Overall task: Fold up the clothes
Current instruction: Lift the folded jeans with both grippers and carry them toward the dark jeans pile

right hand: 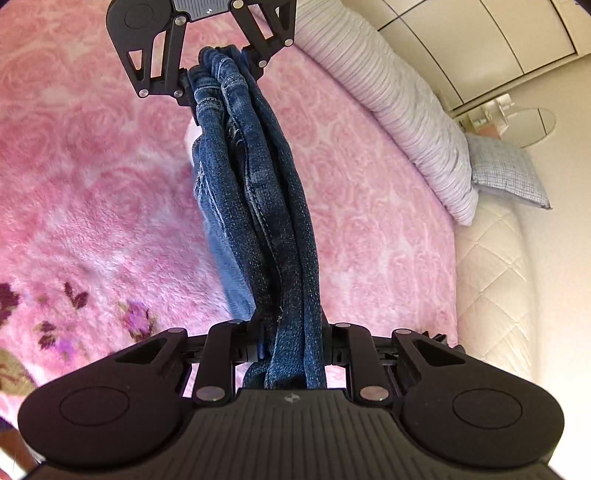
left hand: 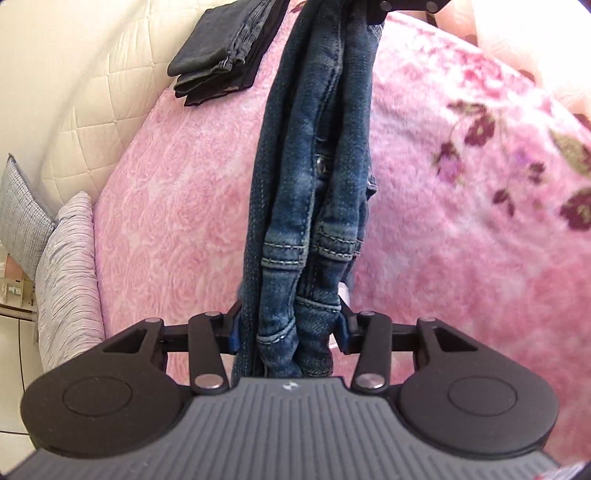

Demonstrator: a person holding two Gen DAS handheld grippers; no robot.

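A pair of blue jeans, bunched into a thick folded band, hangs stretched between my two grippers above a pink blanket. My left gripper is shut on one end, where hems and stitched seams show. My right gripper is shut on the other end of the jeans. In the right wrist view the left gripper shows at the top, clamped on the denim. In the left wrist view the right gripper shows at the top edge.
A pink floral blanket covers the bed. A stack of folded dark clothes lies at its far edge by the cream quilted headboard. Striped and checked pillows lie along one side. A glass table stands beyond.
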